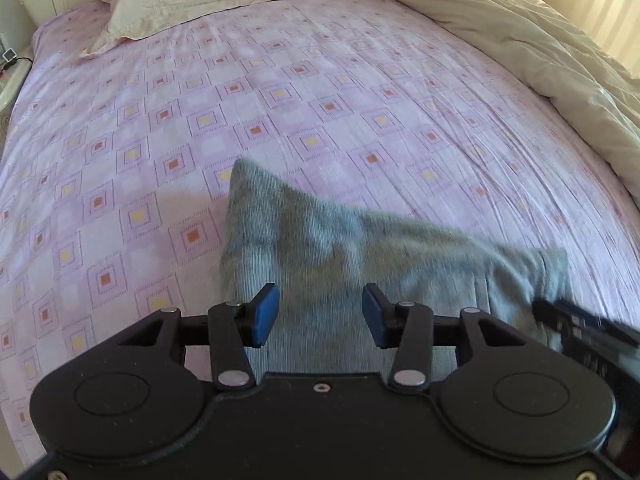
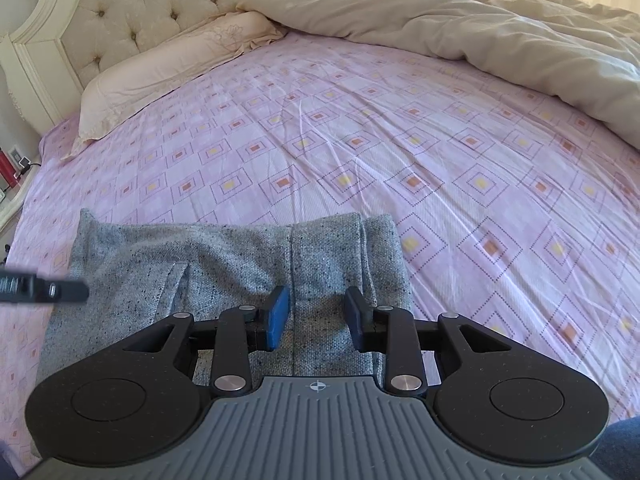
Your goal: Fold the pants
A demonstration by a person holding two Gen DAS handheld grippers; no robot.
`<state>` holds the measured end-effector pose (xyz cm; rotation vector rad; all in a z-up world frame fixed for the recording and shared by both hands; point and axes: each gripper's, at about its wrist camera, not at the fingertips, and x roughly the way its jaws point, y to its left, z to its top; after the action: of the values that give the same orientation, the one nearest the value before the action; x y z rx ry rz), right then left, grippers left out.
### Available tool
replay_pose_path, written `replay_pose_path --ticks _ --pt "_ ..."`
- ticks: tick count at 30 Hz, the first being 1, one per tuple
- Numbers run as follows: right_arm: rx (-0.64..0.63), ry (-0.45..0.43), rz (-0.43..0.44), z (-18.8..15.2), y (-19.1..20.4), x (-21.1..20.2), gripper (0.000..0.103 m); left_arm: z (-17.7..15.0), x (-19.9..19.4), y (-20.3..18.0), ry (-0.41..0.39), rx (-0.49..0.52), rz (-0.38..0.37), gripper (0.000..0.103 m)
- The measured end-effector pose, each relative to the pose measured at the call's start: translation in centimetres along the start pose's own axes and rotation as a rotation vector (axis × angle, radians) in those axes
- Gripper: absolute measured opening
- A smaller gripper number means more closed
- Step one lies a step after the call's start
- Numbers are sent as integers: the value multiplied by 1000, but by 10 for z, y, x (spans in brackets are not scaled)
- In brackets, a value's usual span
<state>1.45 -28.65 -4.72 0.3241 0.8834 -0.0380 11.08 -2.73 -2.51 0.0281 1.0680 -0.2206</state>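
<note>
I see both my left gripper and right gripper with jaws apart, gripping nothing, above the folded grey pants on the bed.

Pillow, duvet (both cream).

1. A bedroom in a home is shown.
2. Most of both views is filled by a wide bed, covered with a pink sheet printed with squares in yellow and orange.
3. A cream tufted headboard with a carved frame is seen along the far edge of the bed.
4. A pale pillow is laid at the far left corner of the bed, against the headboard.
5. A cream duvet is bunched along the far right edge.
6. A small bedside surface with a charger and cable is glimpsed beyond the left edge.
7. Pale striped curtains, lit by daylight, are seen behind the duvet.
</note>
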Motion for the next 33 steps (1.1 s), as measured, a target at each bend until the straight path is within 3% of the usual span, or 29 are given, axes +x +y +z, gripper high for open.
replay_pose_path --ticks 4,7,11,14,17,23,28,31,32,33 --pt "11 9 -4 -3 1 -5 32 -26 -1 5 42 4 -13 53" --pt "4 29 -25 -8 1 -9 46 -49 1 8 62 28 -22 56" --pt "47 59 -33 -15 -5 -13 65 -69 -5 8 10 83 -18 65" --pt "102 74 -25 -16 -14 -12 73 -71 -4 10 -2 85 -30 70" --pt "139 94 -56 -17 -20 -8 88 -67 3 13 7 67 -51 78" --pt "135 90 -36 -19 -21 1 102 -61 22 11 10 97 -12 102" --pt "118 98 -38 -17 -17 3 103 -56 33 30 16 4 -106 103" --pt "118 109 -37 -14 -17 5 102 -53 36 33 3 13 -123 103" --pt "111 110 -34 -13 -16 5 99 -53 37 32 3 25 -119 103" --pt "100 108 -23 -13 -16 5 82 -52 38 30 6 30 -114 103"
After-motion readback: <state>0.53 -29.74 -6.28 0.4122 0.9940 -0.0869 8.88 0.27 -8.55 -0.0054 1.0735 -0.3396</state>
